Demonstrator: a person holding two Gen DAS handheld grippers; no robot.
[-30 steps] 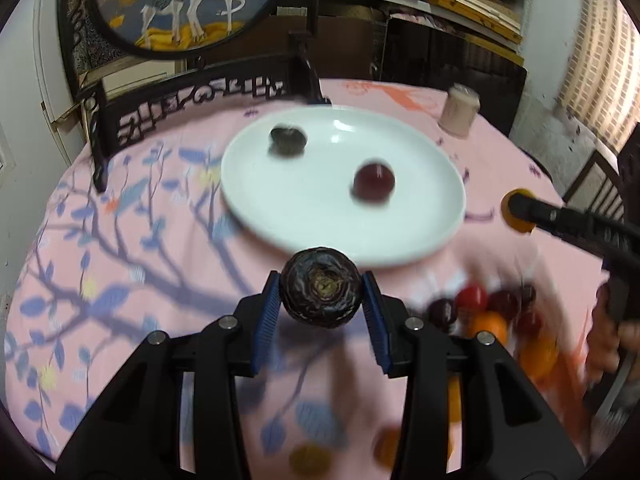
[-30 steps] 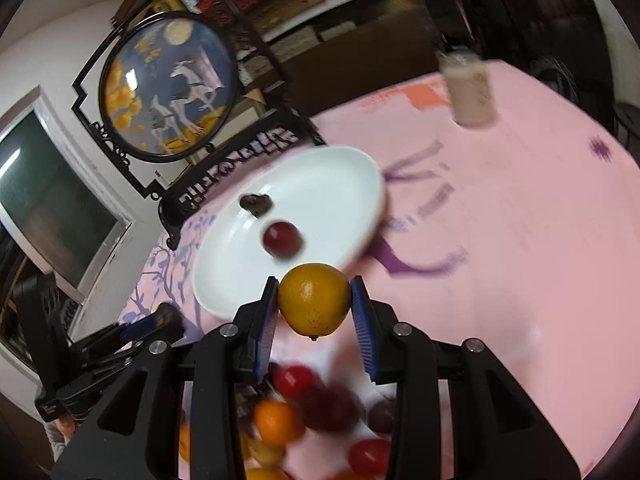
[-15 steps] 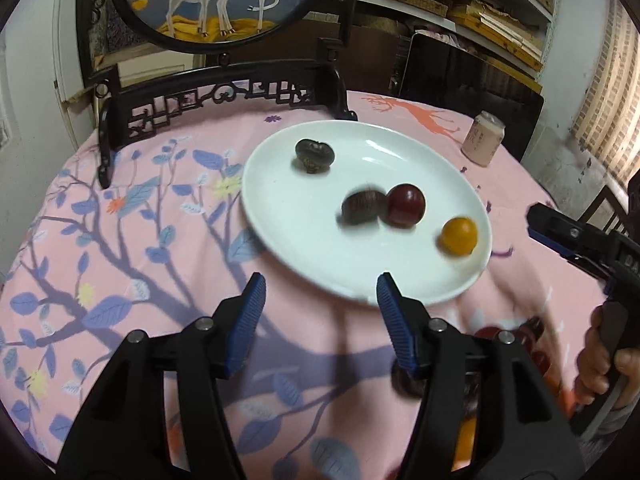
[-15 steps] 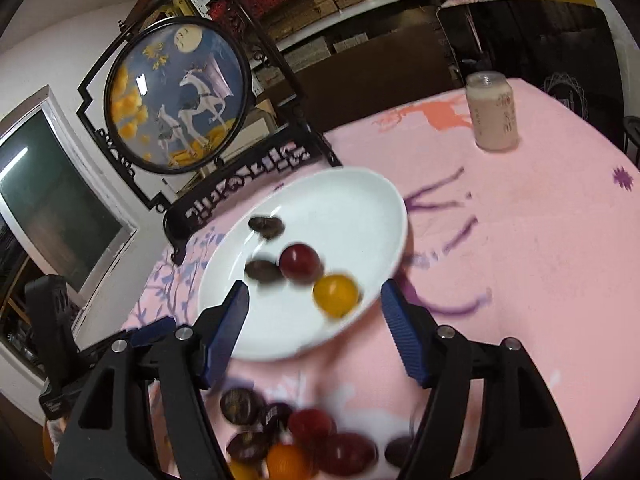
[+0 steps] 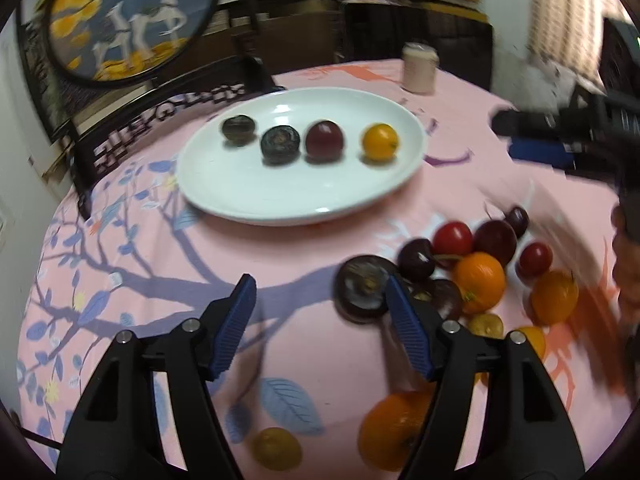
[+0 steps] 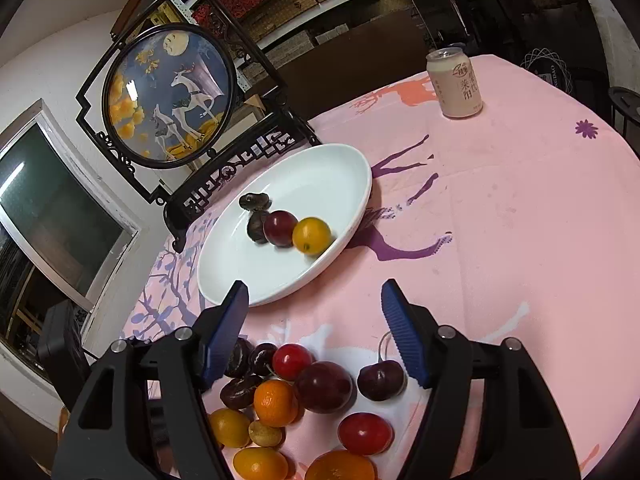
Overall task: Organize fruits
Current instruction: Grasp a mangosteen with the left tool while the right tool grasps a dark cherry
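Note:
A white plate on the pink tablecloth holds two dark brown fruits, a dark red plum and a yellow-orange fruit. A pile of loose fruit lies near the front: cherries, oranges, a dark plum and a dark brown fruit. My left gripper is open and empty above the cloth, left of the pile. My right gripper is open and empty above the pile.
A beige drink can stands at the far side of the table. A black carved stand with a round deer painting stands behind the plate. The right gripper shows at the right edge of the left wrist view.
Both grippers have opened and let go: the dark brown fruit and the yellow-orange fruit now lie on the plate. Both grippers have drawn back towards the loose pile.

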